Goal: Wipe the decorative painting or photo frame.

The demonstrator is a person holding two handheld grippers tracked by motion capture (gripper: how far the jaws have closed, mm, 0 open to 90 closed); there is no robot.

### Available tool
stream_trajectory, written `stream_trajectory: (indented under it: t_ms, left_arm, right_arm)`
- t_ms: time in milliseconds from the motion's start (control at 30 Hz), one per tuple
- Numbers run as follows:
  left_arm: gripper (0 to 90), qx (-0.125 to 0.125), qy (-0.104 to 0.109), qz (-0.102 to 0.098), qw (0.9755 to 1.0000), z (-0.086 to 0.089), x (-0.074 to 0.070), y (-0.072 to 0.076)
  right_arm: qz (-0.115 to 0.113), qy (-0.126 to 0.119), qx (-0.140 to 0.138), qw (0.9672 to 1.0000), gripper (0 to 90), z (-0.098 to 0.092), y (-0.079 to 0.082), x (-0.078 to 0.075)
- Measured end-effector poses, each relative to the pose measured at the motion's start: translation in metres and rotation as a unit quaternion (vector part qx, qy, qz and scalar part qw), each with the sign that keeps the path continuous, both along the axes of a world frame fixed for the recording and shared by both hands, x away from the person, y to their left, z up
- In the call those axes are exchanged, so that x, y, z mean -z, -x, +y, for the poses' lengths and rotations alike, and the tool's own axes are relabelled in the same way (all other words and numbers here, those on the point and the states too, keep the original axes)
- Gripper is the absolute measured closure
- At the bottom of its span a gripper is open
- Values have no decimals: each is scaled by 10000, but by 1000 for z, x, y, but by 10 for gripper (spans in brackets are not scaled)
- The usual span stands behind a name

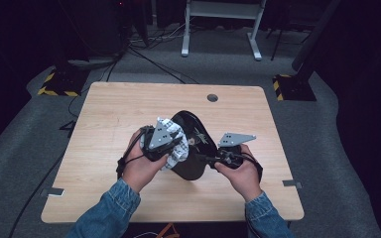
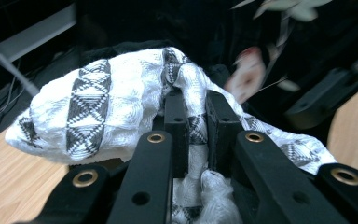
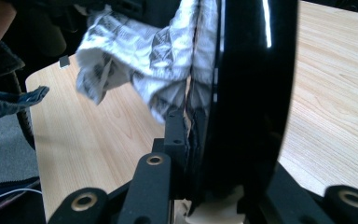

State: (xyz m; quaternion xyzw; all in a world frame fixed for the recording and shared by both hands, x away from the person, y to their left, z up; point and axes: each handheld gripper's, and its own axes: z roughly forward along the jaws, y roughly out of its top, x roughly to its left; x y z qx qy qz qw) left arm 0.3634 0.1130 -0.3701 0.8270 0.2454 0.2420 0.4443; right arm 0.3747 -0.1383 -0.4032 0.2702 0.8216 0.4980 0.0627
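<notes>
High view overhead; 2 gripper views close, sharing cloth [image 2: 121, 98].

No readable text, label, brand or number on anything here

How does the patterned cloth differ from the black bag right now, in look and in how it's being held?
The cloth is white with black geometric bands and woven; the bag is glossy black with a small printed motif. The cloth hangs soft and crumpled from the left gripper; the bag keeps a firm rounded shape. The cloth is the smaller. Shared: each is clamped in a gripper, the bag's edge in the right gripper, over the wooden table.
</notes>
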Motion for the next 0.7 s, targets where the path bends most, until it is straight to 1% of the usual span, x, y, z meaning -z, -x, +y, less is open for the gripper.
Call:
stream_trajectory:
  t_ms: [133,300,333,467,567,600,633,700]
  left_arm:
    - [814,153,-91,-75,9998,-8,-1,4]
    - [819,206,-75,-163,9996,-5,2,2]
    - [819,185,-69,-187,9996,-3,3,1]
    - [819,5,-129,-158,9998,6,7,-3]
    - [819,-129,-147,-107,9998,14,9,-8]
    - [819,-129,-147,-107,9998,14,9,-8]
    - [819,-214,-139,-76,9996,19,11,-10]
    - [819,-238,-145,-63,9996,22,12,-13]
  right_arm:
    - [13,-10,15,10000,793,0,0,0]
    - [4,-19,29,10000,793,0,0,0]
    - [-3,-8,28,10000,793,0,0,0]
    - [30,-45,48,10000,793,0,0,1]
    - [39,-55,46,10000,793,0,0,1]
    - [47,-66,47,10000,792,0,0,1]
    - [47,-68,44,10000,792,1,0,1]
    - [41,-60,43,10000,791,0,0,1]
